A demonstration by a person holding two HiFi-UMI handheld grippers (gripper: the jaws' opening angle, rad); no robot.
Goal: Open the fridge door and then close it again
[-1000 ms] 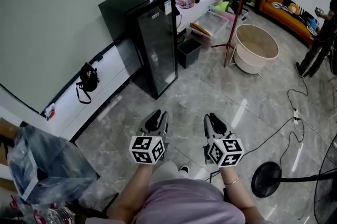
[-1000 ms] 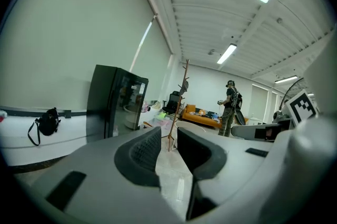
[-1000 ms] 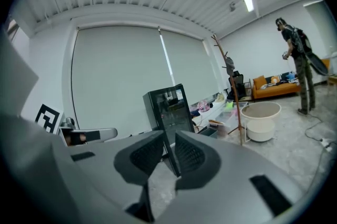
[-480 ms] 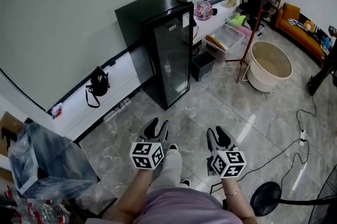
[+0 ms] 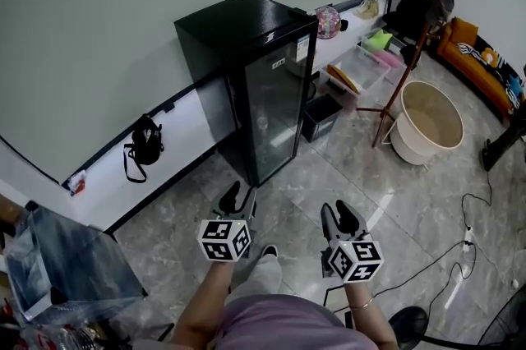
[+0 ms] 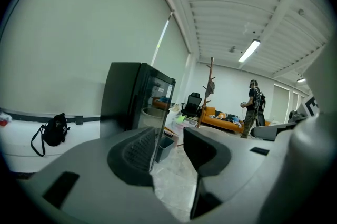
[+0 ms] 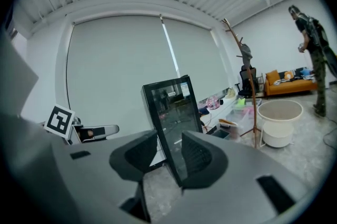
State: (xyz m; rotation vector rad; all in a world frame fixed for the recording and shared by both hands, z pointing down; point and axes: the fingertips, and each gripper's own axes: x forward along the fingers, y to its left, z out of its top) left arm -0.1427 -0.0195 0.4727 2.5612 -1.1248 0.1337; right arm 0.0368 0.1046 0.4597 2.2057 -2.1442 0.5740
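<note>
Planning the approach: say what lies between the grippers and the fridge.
Head view: only bare floor between the fridge and the left gripper and right gripper, whose empty jaws have just been opening.

Black fridge (image 5: 246, 69); cream tub (image 5: 427, 122); orange sofa (image 5: 485, 65); grey marbled floor (image 5: 329, 184).

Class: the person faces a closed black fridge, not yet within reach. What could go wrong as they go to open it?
A cable trails over the floor at their right; a foot might catch it.
The glass door of the fridge shows no handle from here; a grip on its edge may slip.
A dark bin stands close beside the fridge; the swinging door might hit it.
</note>
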